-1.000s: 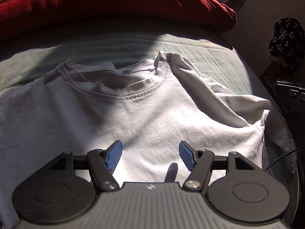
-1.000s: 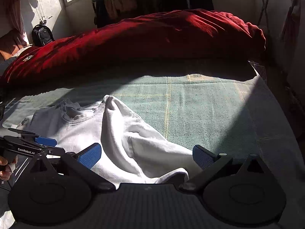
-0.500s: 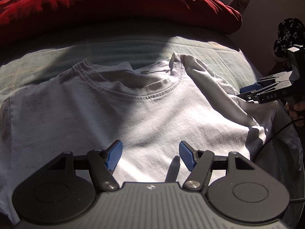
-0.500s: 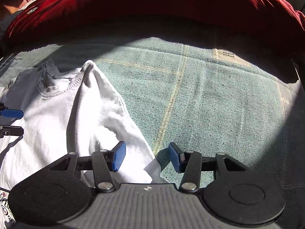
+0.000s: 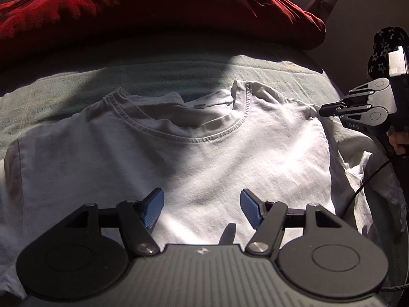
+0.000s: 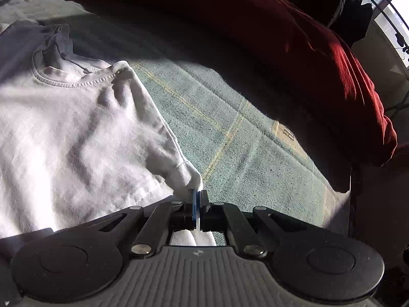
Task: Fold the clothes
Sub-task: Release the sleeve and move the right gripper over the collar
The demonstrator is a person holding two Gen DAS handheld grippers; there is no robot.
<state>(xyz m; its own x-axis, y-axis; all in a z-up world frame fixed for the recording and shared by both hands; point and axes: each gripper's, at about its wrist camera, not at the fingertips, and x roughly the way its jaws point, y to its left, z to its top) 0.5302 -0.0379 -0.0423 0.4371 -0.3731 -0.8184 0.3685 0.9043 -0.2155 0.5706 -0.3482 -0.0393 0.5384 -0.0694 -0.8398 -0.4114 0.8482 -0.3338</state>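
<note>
A white T-shirt (image 5: pixel 194 158) lies face up on a green checked sheet, collar (image 5: pixel 204 135) toward the far side. My left gripper (image 5: pixel 202 207) hovers open over the shirt's chest, nothing between its blue pads. My right gripper (image 6: pixel 196 199) is shut on the T-shirt (image 6: pixel 76 138), pinching the shoulder seam at its right edge, where the fabric bunches into a small peak. In the left wrist view the right gripper (image 5: pixel 324 110) reaches in from the right and meets the shirt's shoulder.
A red duvet (image 5: pixel 153 12) is heaped along the far side of the bed. The green sheet (image 6: pixel 242 133) stretches bare to the right of the shirt. A hand (image 5: pixel 398 140) and a cable (image 5: pixel 363 186) show at the right edge, near a dark patterned cloth (image 5: pixel 383 48).
My right gripper came down onto the shirt's right shoulder and went from open to shut on the fabric. The folded-over sleeve has been pulled outward. The left gripper stayed open over the chest.
</note>
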